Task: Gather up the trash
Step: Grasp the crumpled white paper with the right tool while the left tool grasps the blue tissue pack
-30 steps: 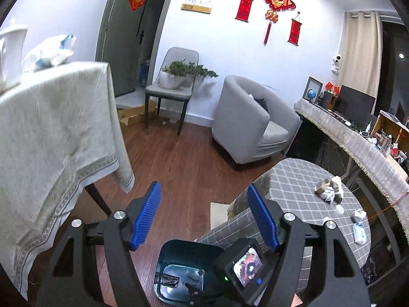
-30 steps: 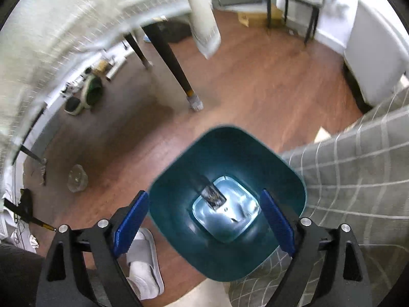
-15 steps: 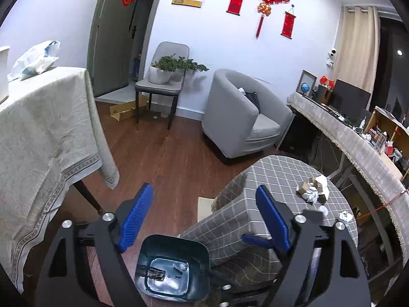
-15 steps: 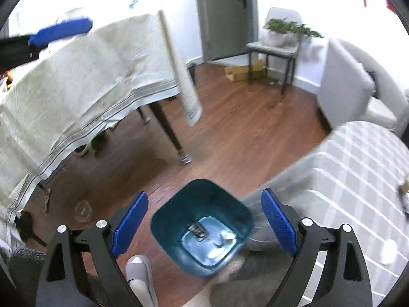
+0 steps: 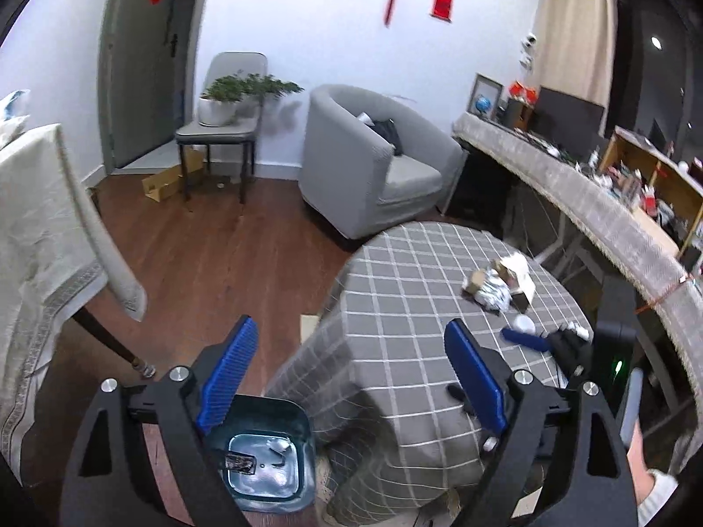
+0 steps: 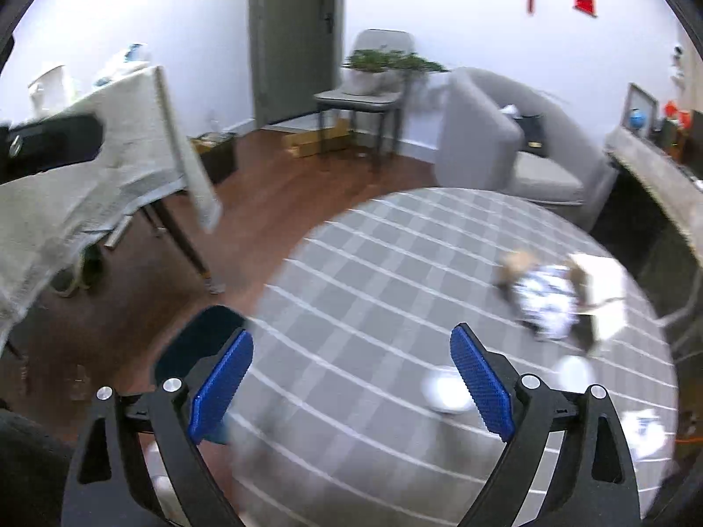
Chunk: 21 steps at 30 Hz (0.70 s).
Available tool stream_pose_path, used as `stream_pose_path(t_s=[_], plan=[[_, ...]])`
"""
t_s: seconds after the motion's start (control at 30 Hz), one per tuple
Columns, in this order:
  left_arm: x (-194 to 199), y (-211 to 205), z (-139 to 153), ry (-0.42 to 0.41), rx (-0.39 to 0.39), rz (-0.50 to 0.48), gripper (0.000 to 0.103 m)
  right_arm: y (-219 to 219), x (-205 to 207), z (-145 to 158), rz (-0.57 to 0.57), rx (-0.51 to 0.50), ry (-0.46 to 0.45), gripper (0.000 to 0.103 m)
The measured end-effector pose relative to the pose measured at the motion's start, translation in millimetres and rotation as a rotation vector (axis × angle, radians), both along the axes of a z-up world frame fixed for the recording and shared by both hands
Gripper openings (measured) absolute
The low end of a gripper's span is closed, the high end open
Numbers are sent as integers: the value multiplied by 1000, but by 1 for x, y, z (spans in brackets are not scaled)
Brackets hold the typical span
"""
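Observation:
A teal bin point(image 5: 263, 461) stands on the wooden floor beside the round table with a grey checked cloth point(image 5: 395, 307); some scraps lie in its bottom. On the table lies a heap of crumpled paper and cardboard trash point(image 5: 496, 285) point(image 6: 549, 303), with a small white item point(image 6: 443, 388) nearer to me. My left gripper point(image 5: 351, 373) hangs over the bin and the table's edge, its jaws opening with nothing between them. My right gripper point(image 6: 351, 386) is open and empty over the tabletop, short of the heap; the bin's rim point(image 6: 206, 338) shows behind its left finger.
A table with a cream cloth point(image 5: 39, 228) stands left, one leg near the bin. Behind are a grey armchair point(image 5: 373, 162), a chair with a potted plant point(image 5: 224, 127), a cardboard box point(image 5: 167, 184), and a long cluttered counter point(image 5: 593, 202) right.
The right gripper has risen from just above the bin and swung right over the round table. The left gripper has shifted right too, and its jaws stand wider.

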<state>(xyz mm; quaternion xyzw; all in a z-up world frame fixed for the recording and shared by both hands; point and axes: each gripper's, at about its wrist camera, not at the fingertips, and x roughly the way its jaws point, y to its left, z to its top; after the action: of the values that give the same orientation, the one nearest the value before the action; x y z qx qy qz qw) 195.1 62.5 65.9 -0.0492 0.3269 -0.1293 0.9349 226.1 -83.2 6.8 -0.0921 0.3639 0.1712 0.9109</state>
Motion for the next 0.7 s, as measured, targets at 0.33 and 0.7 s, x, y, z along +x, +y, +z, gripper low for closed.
stream_pose_path(t_s=[0.33,0.7], plan=[[8,-79,-30,49,32,-142,90,-88,4,-2,-171,-60,-29,93],[11,-145,-54,82,59,-232,90,-153,2,-10,-260,-51,-21,93]])
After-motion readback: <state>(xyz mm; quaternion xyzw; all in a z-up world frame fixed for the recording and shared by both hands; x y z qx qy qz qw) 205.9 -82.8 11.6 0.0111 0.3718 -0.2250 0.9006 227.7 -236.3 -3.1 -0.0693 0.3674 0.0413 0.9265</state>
